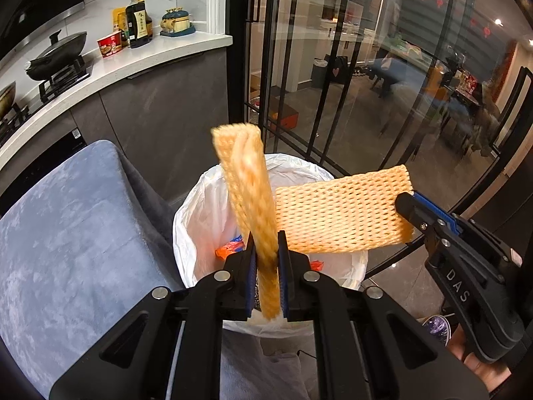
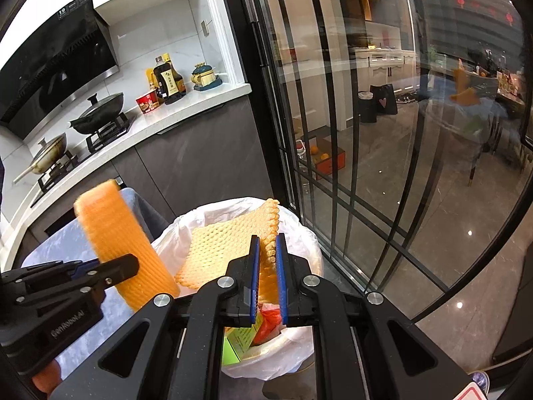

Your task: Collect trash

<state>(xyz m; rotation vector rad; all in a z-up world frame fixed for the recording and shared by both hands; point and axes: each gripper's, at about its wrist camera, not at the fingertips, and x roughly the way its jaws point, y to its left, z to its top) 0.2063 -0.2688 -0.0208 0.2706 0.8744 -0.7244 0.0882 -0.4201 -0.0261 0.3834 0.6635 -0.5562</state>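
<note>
The left gripper (image 1: 267, 250) has its fingers (image 1: 248, 266) pressed almost together on an orange foam net sleeve (image 1: 248, 180), which stands up from between the blue pads and leans slightly left; its top end is blurred. The right gripper (image 2: 267, 253) is likewise nearly closed, its fingers (image 2: 283, 266) pinching one edge of a second foam net (image 2: 216, 250), a paler flat piece that spreads out to the left of the pads. In the left wrist view this flat piece (image 1: 339, 213) lies level, held at its right end by the right gripper (image 1: 408, 211), and it just touches or passes behind the upright sleeve; I cannot tell which. In the right wrist view the left gripper (image 2: 125, 266) comes in from the left with its sleeve (image 2: 116, 233) tilted beside the flat net.

Both nets hang directly over a round trash bin lined with a white plastic bag (image 1: 200, 206). Inside the bin are red and orange wrappers (image 1: 230, 248) and, in the right wrist view, a green carton (image 2: 238, 340) beside a red wrapper (image 2: 269, 323).

Just left of the bin stands a chair with a grey-blue velvet back (image 1: 66, 226). On the far left runs a white counter (image 1: 146, 56) over dark cabinets, carrying a black lidded pan (image 1: 58, 55) on a gas stove, a red instant-noodle cup (image 1: 109, 44), a dark sauce bottle (image 1: 139, 23) and a small blue-and-cream condiment set (image 1: 176, 23). A black range hood (image 2: 56, 66) hangs above the stove. To the right, black-framed glass doors (image 1: 319, 66) look onto a tiled floor and a dim room beyond. A bare hand (image 1: 479, 363) shows under the right gripper's handle.
</note>
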